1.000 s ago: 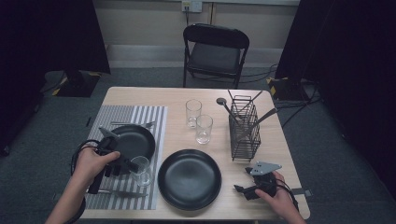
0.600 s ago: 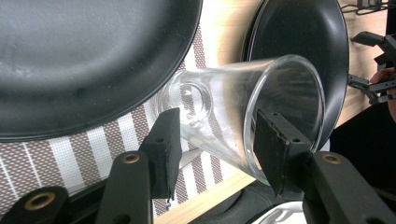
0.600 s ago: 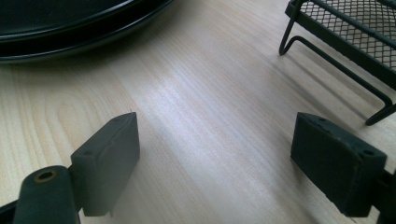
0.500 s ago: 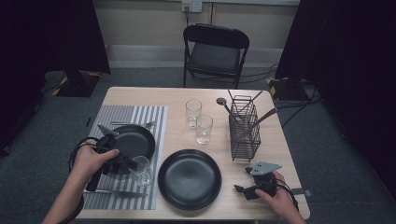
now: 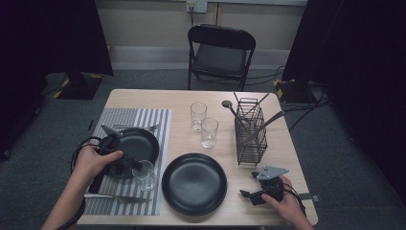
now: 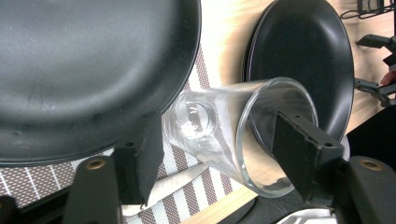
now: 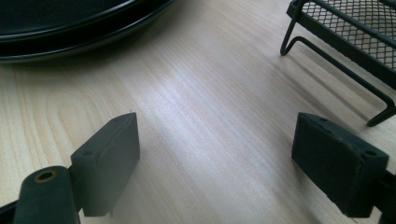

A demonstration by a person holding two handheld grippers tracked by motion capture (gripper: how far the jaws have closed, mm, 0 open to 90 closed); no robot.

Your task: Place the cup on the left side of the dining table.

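A clear drinking glass (image 5: 144, 175) stands on the striped placemat (image 5: 143, 120), just right of a small black plate (image 5: 136, 146). My left gripper (image 5: 133, 167) reaches it from the left. In the left gripper view the glass (image 6: 219, 130) sits between the two jaws of that gripper (image 6: 217, 158), which have just been opening and stand wide; the pads do not press on it. My right gripper (image 5: 246, 195) rests low on the wood at the table's front right. It is open (image 7: 215, 158) with bare table between its jaws.
A large black plate (image 5: 194, 183) lies at the front centre. Two more glasses (image 5: 198, 116) (image 5: 209, 132) stand mid-table. A wire utensil caddy (image 5: 250, 132) holds several utensils at the right. A knife (image 5: 115, 198) and a fork (image 5: 134, 128) lie on the placemat. A chair (image 5: 220, 52) stands behind.
The left hand has shifted only slightly beside the glass, which stays upright in the same spot. The right hand has not moved.
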